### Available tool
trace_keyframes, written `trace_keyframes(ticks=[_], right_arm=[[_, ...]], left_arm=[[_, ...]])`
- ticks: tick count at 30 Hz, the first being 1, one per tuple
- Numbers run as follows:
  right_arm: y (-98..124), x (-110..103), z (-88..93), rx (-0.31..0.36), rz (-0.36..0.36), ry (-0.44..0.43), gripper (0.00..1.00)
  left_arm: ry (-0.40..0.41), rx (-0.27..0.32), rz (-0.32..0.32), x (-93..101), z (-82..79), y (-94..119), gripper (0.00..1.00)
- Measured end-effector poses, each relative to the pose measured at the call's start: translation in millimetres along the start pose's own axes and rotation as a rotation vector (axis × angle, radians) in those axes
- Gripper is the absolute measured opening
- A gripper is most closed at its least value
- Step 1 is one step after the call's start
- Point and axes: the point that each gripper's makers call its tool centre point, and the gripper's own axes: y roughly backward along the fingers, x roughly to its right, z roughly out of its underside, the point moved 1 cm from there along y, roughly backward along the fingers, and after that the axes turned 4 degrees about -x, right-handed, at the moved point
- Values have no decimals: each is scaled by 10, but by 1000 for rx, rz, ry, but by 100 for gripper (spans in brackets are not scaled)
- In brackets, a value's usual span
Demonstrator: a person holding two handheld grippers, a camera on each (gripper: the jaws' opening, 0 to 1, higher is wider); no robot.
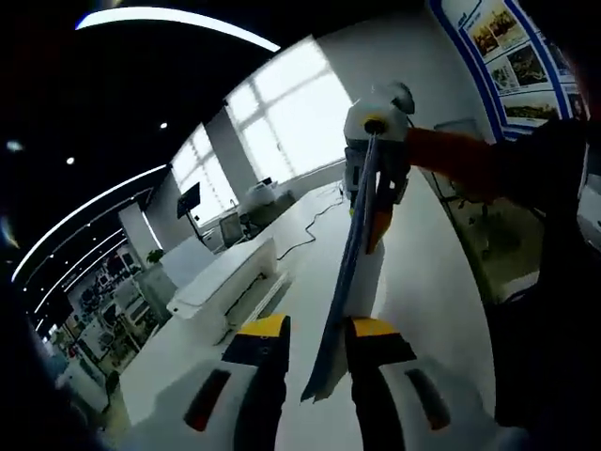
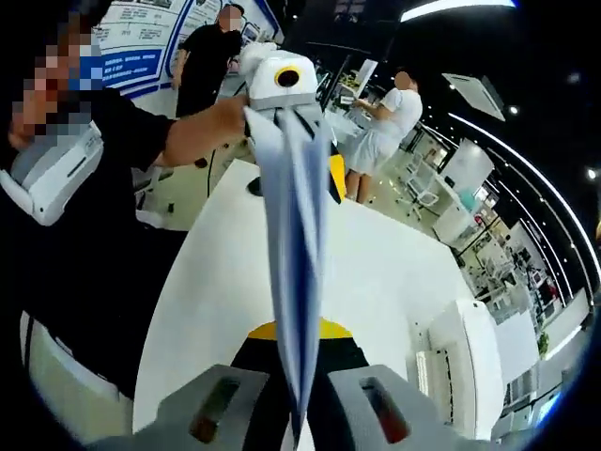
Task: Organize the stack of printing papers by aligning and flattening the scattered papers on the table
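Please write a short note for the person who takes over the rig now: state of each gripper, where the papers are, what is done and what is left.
Left gripper: shut on the paper stack, gripping one edge.
Right gripper: shut on the opposite edge of the same stack.
The stack is held on edge between both grippers, lifted above the white table. A printer stands on the table to one side.
Done: the sheets are gathered into one bundle.
Left: the edges still look uneven; probably tap the stack on the table to align it, then lay it flat.
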Motion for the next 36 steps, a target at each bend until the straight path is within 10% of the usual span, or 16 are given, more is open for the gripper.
trace_keyframes(ticks=[23,36], right_arm=[[-278,-146,84,-144,-102,68,0],[-68,-10,-51,21,-52,48,8]], left_arm=[[-15,-123,225,581,248,-536,6],[85,-31,222,453,69,-215,4]])
